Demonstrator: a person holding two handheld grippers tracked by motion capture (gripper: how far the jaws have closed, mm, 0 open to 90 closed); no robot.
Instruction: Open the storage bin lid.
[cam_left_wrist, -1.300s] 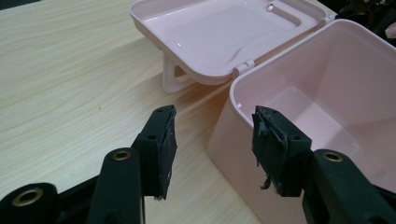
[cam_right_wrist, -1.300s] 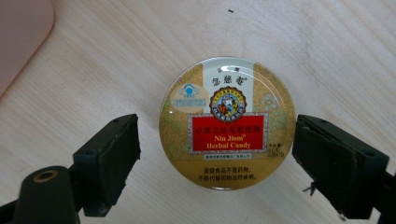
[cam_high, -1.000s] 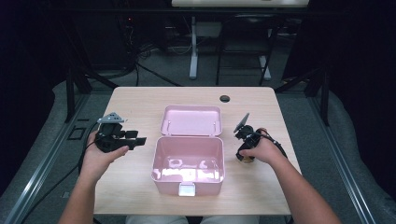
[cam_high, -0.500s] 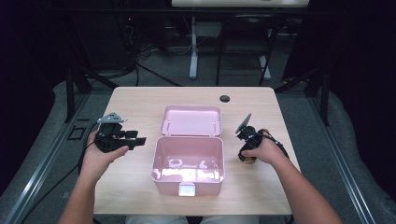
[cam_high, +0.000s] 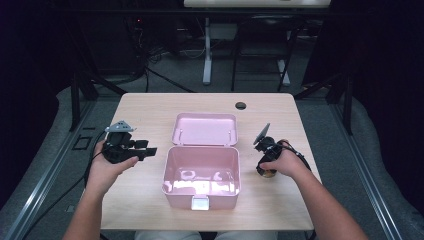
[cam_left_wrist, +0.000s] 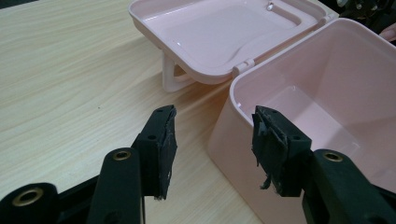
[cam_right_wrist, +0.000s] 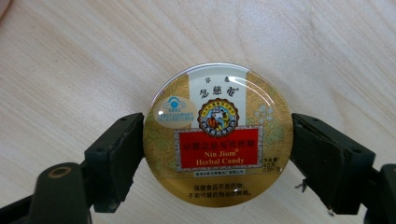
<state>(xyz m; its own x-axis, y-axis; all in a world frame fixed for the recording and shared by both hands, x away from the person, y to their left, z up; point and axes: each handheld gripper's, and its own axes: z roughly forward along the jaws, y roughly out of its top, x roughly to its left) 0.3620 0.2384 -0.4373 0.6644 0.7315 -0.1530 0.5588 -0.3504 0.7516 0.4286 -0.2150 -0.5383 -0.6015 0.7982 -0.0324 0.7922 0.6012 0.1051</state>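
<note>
An open pink box (cam_high: 167, 172) stands mid-table, empty, its lid (cam_high: 205, 129) laid back flat behind it. My left gripper (cam_high: 150, 149) hovers left of the box, open, with nothing between its jaws. In the left gripper view the open jaws of the left gripper (cam_left_wrist: 212, 130) straddle the box's near corner (cam_left_wrist: 233, 140), apart from it, with the lid (cam_left_wrist: 224, 32) beyond. My right gripper (cam_high: 266, 169) points down, right of the box, onto a round gold candy tin (cam_high: 268, 174). Both jaws of the right gripper (cam_right_wrist: 217, 140) press the sides of the tin (cam_right_wrist: 217, 107), which lies label-up over the table.
The light wooden table (cam_high: 150, 115) has a dark cable hole (cam_high: 241, 105) near its far edge. Bare tabletop lies to the left, right and behind the box. A dark floor with stands and cables surrounds the table.
The right hand has dropped slightly toward the table's near edge with the tin. The left gripper and the box have stayed put.
</note>
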